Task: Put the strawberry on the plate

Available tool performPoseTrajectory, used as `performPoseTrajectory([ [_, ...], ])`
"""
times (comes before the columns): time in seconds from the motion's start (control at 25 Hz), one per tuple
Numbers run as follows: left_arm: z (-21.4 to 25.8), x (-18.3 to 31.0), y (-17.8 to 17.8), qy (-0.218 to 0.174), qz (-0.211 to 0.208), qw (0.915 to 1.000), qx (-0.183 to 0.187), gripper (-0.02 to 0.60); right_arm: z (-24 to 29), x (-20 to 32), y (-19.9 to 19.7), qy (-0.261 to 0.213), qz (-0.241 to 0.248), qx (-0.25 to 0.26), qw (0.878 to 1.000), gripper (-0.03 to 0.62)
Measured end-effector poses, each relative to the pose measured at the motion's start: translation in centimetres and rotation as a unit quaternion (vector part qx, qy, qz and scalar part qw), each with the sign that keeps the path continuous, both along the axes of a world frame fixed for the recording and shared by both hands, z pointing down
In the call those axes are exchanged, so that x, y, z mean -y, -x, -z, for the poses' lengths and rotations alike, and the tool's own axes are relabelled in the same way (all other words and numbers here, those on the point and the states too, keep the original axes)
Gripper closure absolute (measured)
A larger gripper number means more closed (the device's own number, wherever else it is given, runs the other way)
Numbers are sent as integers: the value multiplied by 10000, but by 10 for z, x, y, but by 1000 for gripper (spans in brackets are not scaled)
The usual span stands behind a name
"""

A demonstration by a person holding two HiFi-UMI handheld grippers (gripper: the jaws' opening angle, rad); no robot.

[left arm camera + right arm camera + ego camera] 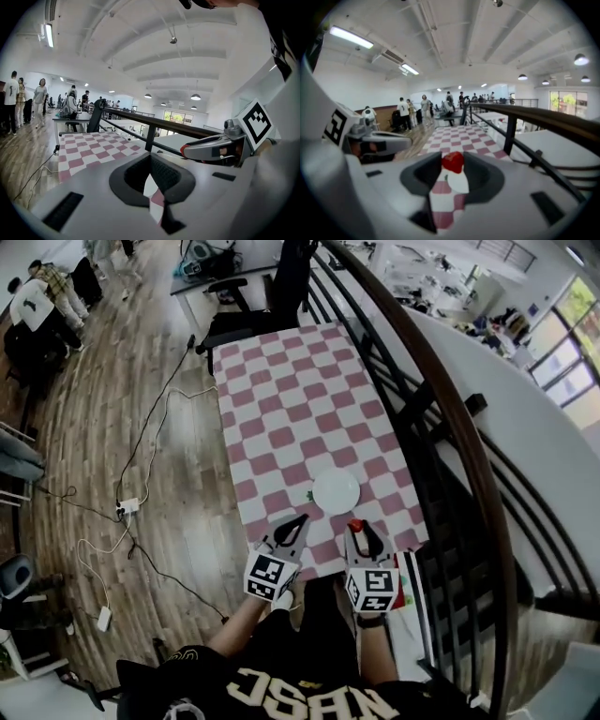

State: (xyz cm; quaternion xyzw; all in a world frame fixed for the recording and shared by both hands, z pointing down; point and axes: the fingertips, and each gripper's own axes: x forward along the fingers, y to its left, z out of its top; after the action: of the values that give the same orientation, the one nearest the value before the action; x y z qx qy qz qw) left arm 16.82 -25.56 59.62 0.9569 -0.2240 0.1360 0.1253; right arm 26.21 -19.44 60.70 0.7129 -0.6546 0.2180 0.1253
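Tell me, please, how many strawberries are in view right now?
1. The strawberry is pinched in the right claw, just short of the white plate. No other shows, though one could lie hidden beneath it.

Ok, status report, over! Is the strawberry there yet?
Right gripper shut on strawberry, not yet on plate. Left gripper shut, empty. Nothing in the way.

Probably a big open-plan lab or office hall: desks (225, 276) at twelve o'clock, people (42, 292) standing at ten, cables (150, 423) trailing over wood floor (112, 362), strip light (49, 35) under a vaulted white ceiling (154, 51).
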Motion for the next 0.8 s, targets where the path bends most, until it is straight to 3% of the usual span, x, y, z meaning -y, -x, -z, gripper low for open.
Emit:
performPoseTrajectory([
  [0.48, -116, 38, -50, 796, 65, 9934, 829, 572, -155, 86, -47, 1079, 248, 513, 9925, 442],
  [0.8, -146, 41, -59, 1022, 116, 9886, 1098, 572, -224, 105, -43, 1789, 617, 408, 9811, 442],
])
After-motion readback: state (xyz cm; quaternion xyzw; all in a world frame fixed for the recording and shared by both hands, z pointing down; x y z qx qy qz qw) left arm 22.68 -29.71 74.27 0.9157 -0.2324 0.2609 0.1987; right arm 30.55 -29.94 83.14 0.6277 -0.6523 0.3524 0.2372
